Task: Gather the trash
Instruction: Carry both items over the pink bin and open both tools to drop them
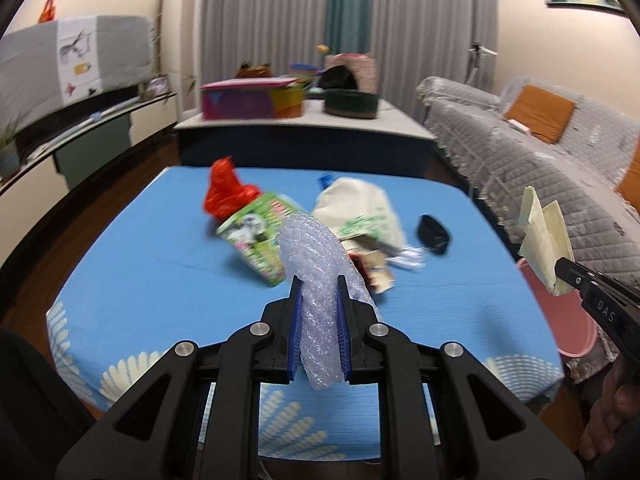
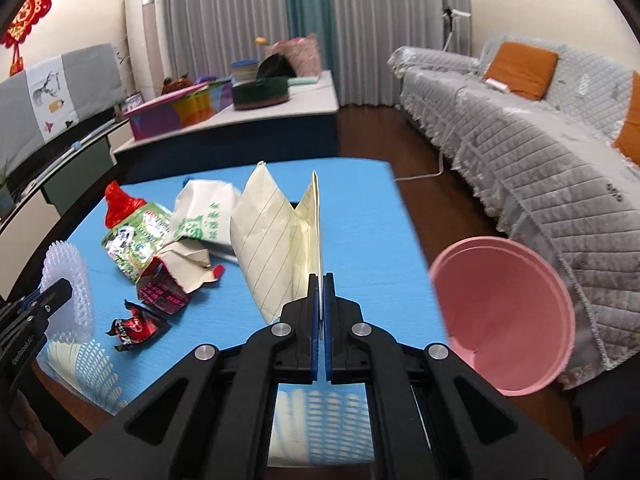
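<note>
Right claw [image 2: 320, 280] pinched folded lined cream paper [image 2: 276, 240]; left claw [image 1: 319, 284] pinched clear bubble-wrap strip [image 1: 314, 264]. Either light piece risked drifting past the round pink plastic bin [image 2: 504, 312].

Bare blue worktop [image 1: 160, 280] left of and below the left tool [image 1: 319, 284]. Straight ahead, blocked by the green packet [image 1: 256, 236], cream bag [image 1: 360, 208] and wrappers [image 2: 156, 304]. Right of the right tool [image 2: 320, 280], open pink bin [image 2: 504, 312] beside the worktop edge.

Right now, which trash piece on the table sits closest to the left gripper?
The crumpled black-and-red wrapper, lying alone at the near end of the pile; the green packet and white bag lie farther back.
</note>
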